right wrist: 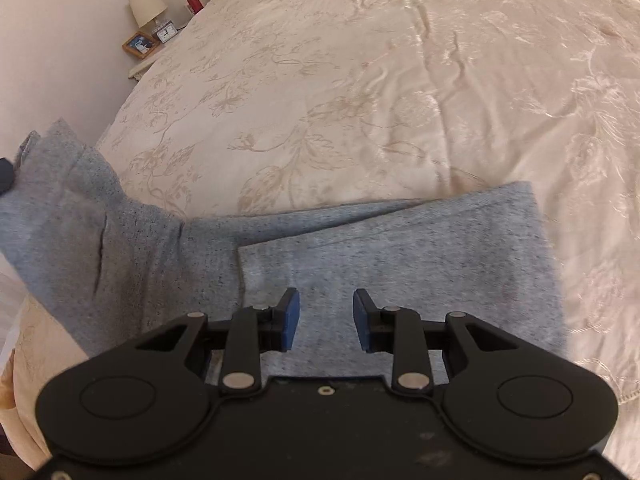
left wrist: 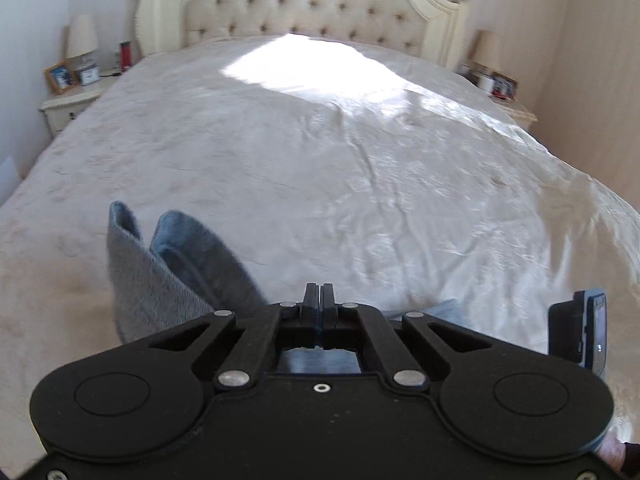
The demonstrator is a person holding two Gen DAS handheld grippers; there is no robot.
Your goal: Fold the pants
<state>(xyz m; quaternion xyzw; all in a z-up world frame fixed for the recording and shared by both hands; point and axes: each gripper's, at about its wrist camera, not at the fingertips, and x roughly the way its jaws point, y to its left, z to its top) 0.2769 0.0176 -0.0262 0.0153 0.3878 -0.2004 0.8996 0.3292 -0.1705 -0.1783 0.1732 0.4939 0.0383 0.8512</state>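
Note:
Grey-blue pants [right wrist: 360, 248] lie on a cream bedspread [right wrist: 360, 80], with one part folded flat under my right gripper [right wrist: 326, 316], which is open and hovers just above the cloth. The left part of the pants [right wrist: 68, 216] is lifted up at the far left of the right wrist view. In the left wrist view my left gripper [left wrist: 319, 300] has its jaws together, and the pants [left wrist: 168, 276] rise beside and below it. Pants cloth shows under the jaws, but the pinch itself is hidden.
The wide bed [left wrist: 320, 160] has a tufted headboard [left wrist: 304, 4]. Nightstands with lamps and photo frames stand at the left [left wrist: 72, 96] and right [left wrist: 504, 88]. The other gripper's body [left wrist: 576, 332] shows at the right edge of the left wrist view.

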